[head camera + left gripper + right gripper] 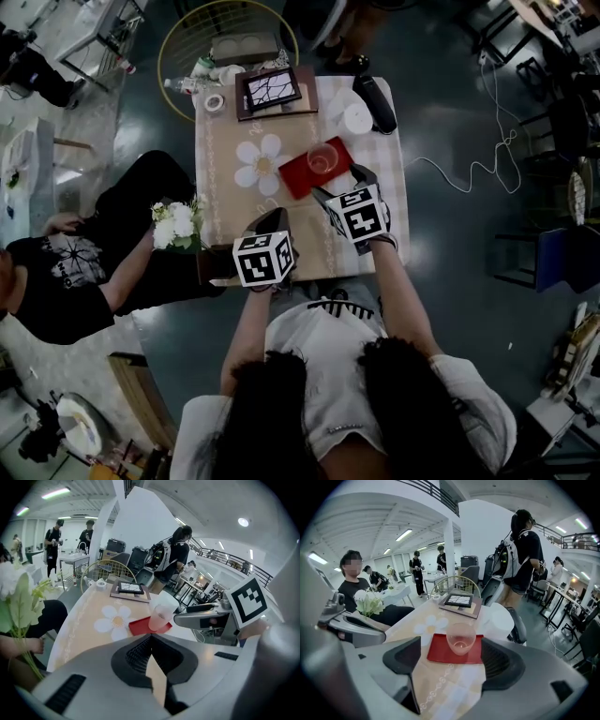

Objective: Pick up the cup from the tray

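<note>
Lining up the grasp: right gripper (452, 665) jaws wide apart, empty, cup (461, 638) just ahead on the tray (437, 654). Next, advance and close. Left gripper (151, 658) jaws together, empty.

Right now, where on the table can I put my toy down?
Bare cloth left of the daisy print, and the near strip before the red tray. The far end is crowded: framed picture, tape roll.

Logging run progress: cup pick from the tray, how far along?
Done: the right gripper is open and lined up on the cup. In hand: nothing yet; the cup stands upright on the red tray, ahead of it, untouched. Remaining: advance, close, lift. Meanwhile the left gripper is shut, empty, held back.
</note>
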`<state>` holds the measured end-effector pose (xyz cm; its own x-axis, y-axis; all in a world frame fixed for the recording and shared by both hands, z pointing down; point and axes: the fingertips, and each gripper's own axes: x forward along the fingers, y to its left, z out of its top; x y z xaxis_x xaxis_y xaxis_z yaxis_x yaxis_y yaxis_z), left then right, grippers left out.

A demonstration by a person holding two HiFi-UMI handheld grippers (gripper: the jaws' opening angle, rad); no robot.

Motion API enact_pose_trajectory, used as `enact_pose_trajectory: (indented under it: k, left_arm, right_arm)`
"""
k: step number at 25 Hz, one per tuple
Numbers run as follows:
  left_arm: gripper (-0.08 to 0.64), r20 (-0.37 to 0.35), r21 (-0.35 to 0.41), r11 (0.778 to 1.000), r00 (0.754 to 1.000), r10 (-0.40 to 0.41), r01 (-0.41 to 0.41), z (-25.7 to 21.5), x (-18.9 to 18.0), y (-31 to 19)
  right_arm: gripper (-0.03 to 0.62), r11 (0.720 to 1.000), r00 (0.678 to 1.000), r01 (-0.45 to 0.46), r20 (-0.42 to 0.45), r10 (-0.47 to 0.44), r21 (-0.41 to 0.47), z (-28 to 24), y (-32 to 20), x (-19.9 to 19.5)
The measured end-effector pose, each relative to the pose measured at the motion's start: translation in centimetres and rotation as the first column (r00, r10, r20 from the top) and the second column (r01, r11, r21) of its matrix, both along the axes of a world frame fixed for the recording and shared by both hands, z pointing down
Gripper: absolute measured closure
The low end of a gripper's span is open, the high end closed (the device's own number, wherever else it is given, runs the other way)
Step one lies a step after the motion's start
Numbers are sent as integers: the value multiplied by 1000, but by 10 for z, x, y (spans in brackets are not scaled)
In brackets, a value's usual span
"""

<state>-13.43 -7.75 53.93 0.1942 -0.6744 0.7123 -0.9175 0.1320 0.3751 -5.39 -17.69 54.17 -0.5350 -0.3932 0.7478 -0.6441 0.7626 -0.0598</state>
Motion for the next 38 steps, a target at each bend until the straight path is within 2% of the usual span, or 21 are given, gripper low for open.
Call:
enact_pose_trajectory:
  k: [8,19,24,28,32,38]
  left_arm:
    - [555,-3,-53,998,1000,-30,30,17,-8,-18]
    - [555,-7,-100,994,999,-54,53,33,-10,-39]
    - [555,-37,-121,990,996,-80,76,38,-11,-38]
    - [555,5,-131,989,998,-61,61,42,-15,-39]
    - [555,-21,-133,988,996,-84,80,43,-15,-40]
    - [555,-26,-116,992,998,-50,47,39,-5,-45]
  right_arm:
    - [206,998,999,33,-39,-35,-44,25,-36,-18]
    - [196,984,980,136,-129,-151,-119,61,-54,-39]
    - [196,979,975,144,-147,-165,-145,74,-57,-48]
    - [198,979,972,132,-175,-159,-156,83,-57,-47]
    - [198,979,972,127,-179,-155,-160,86,-58,-46]
    - [198,976,966,147,-188,-177,-164,84,-56,-44]
